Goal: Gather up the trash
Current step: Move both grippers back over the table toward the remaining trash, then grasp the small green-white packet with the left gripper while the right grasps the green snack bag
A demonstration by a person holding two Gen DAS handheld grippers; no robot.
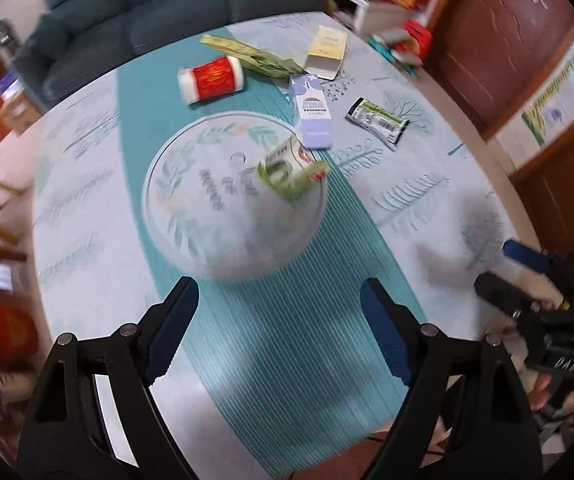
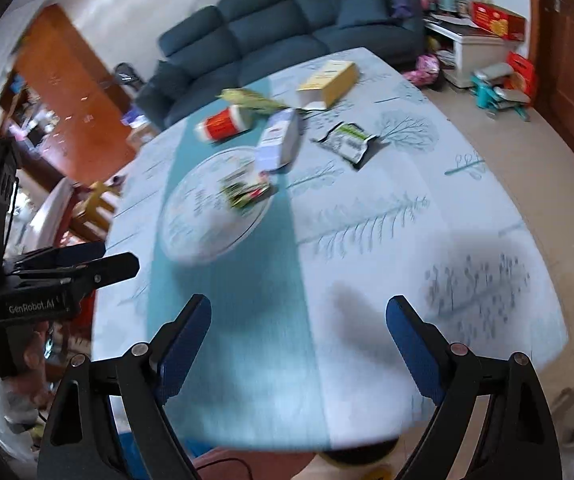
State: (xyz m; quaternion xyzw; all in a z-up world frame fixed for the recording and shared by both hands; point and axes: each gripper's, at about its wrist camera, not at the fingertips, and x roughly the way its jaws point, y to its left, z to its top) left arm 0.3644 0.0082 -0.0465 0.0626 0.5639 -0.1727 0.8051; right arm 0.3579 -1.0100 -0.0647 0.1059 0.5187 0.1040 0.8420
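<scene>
Left wrist view: crumpled green-white carton (image 1: 293, 170) on round plate (image 1: 175, 216); left gripper (image 1: 279, 324), right gripper (image 2: 299, 334) jaws apart, empty.

A dark blue sofa (image 2: 283, 20) sits behind the surface (image 2: 387, 240). Wooden door (image 1: 499, 40) off right. White cabinet (image 2: 475, 52) holds a red box (image 2: 497, 20).

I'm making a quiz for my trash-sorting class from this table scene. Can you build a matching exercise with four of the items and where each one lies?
Things:
1. red cup
2. green crumpled carton
3. yellow box
4. black-and-green wrapper

Places:
A. on the round glass plate
B. at the far edge of the table, nearest the sofa
C. on its side on the teal stripe, behind the plate
D. flat on the tablecloth, right of the lilac carton

Pairs: 1-C, 2-A, 3-B, 4-D
</scene>
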